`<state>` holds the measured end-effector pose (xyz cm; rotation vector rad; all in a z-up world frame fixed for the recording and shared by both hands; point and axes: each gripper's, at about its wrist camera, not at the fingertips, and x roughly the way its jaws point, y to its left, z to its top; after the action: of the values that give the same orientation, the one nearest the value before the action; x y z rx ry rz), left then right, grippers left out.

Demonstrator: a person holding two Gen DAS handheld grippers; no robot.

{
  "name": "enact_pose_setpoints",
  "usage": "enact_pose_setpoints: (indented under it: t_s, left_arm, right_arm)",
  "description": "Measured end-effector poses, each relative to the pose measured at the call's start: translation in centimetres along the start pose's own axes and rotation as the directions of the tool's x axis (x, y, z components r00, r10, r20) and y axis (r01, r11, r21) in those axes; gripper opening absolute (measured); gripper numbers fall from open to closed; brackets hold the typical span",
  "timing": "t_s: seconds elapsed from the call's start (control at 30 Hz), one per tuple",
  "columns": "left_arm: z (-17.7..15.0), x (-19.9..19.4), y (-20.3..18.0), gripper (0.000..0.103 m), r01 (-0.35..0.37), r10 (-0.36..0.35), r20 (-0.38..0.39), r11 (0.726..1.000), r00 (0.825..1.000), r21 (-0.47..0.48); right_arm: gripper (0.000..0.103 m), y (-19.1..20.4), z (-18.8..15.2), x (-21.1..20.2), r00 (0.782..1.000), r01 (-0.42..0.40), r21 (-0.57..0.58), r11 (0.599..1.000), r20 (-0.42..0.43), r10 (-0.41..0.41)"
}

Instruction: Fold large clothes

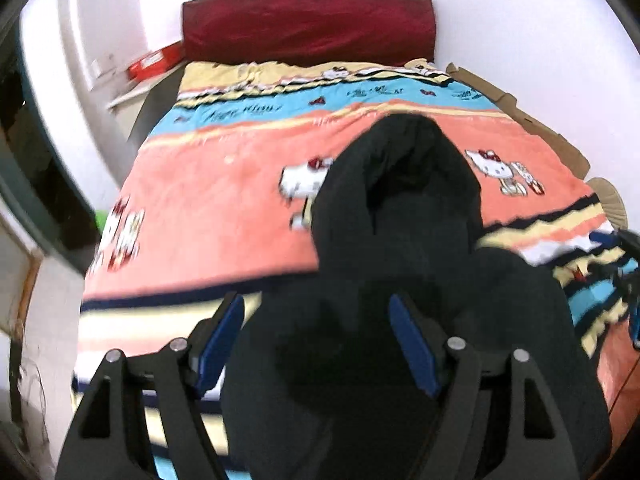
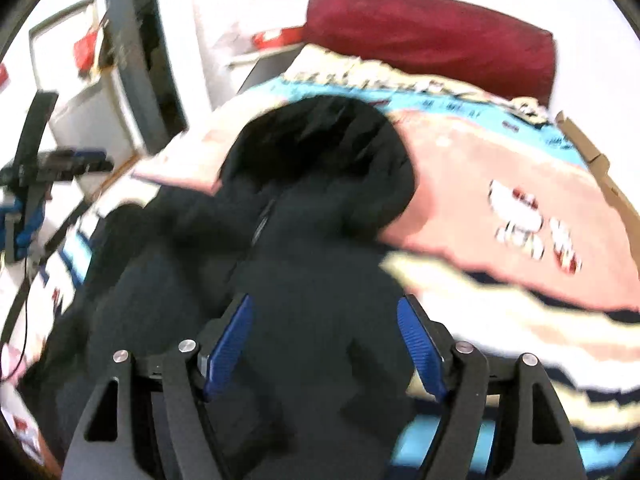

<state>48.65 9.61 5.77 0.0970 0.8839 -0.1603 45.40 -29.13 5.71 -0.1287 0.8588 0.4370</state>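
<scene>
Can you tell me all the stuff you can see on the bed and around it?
hooded jacket: one, black, spread on the blanket, hood toward the headboard
blanket: one, orange, blue and cream with cartoon cats, covering the bed
headboard cushion: one, dark red, against the wall
box: one, red, on the shelf beside the bed
cardboard: brown, along the bed's far side
left tool: open, blue pads, above the jacket
right tool: open, blue pads, above the jacket

A bed point(image 1: 208, 216) covered by a coral, blue and cream cartoon blanket point(image 1: 224, 200) carries a black hooded garment point(image 1: 396, 208), its hood toward the dark red headboard point(image 1: 308, 20).
</scene>
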Motion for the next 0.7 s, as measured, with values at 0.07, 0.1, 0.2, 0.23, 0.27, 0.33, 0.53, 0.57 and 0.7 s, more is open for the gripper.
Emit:
enact_pose_setpoints:
  t_s: [0.07, 0.1, 0.2, 0.23, 0.27, 0.33, 0.53, 0.57, 0.7]
  left_arm:
    - [3.1, 2.5, -0.5, 0.074, 0.014, -0.014, 0.005, 1.000, 1.000, 0.011]
    - [4.3, 3.6, -1.0, 0.074, 0.020, -0.020, 0.005, 1.000, 1.000, 0.012]
    - [7.7, 8.3, -2.1, 0.074, 0.059, -0.059, 0.003, 0.998, 0.998, -0.002]
    - [8.7, 10.1, -2.5, 0.074, 0.073, -0.073, 0.001, 0.997, 0.997, -0.009]
    - [9.3, 11.3, -2.8, 0.074, 0.080, -0.080, 0.002, 0.997, 0.997, -0.012]
    - [10.5, 14.5, -3.6, 0.074, 0.091, -0.091, -0.008, 0.996, 0.996, -0.013]
    - [10.3, 22.1, -4.9, 0.074, 0.079, -0.079, -0.041, 0.997, 0.996, -0.010]
    - [10.1, 23.0, -4.9, 0.074, 0.088, -0.089, -0.039, 0.996, 0.995, -0.024]
    - [9.8, 24.2, -5.0, 0.062, 0.090, -0.091, -0.009, 0.996, 0.996, -0.027]
  right_arm:
    - [0.079, -2.4, 3.5, 2.0, 0.999, 0.006, 0.034, 0.999, 0.036, -0.007]
    - [0.081, -3.4, 5.1, 3.3, 0.999, 0.002, 0.044, 0.999, 0.048, -0.004]
    - [0.082, -5.7, 9.3, 8.2, 0.997, 0.051, 0.051, 0.997, 0.060, -0.054]
    - [0.082, -6.2, 10.4, 10.2, 0.996, 0.063, 0.054, 0.997, 0.052, -0.066]
    - [0.082, -6.6, 11.3, 12.1, 0.996, 0.071, 0.059, 0.996, 0.048, -0.074]
    - [0.082, -7.0, 12.5, 15.5, 0.996, 0.071, 0.067, 0.995, 0.042, -0.074]
    - [0.083, -7.0, 13.6, 24.0, 0.994, 0.105, 0.057, 0.993, 0.006, -0.106]
    - [0.083, -7.1, 13.7, 25.1, 0.994, 0.108, 0.064, 0.992, 0.004, -0.109]
    - [0.064, -6.9, 13.9, 27.7, 0.996, 0.090, 0.102, 0.991, 0.016, -0.092]
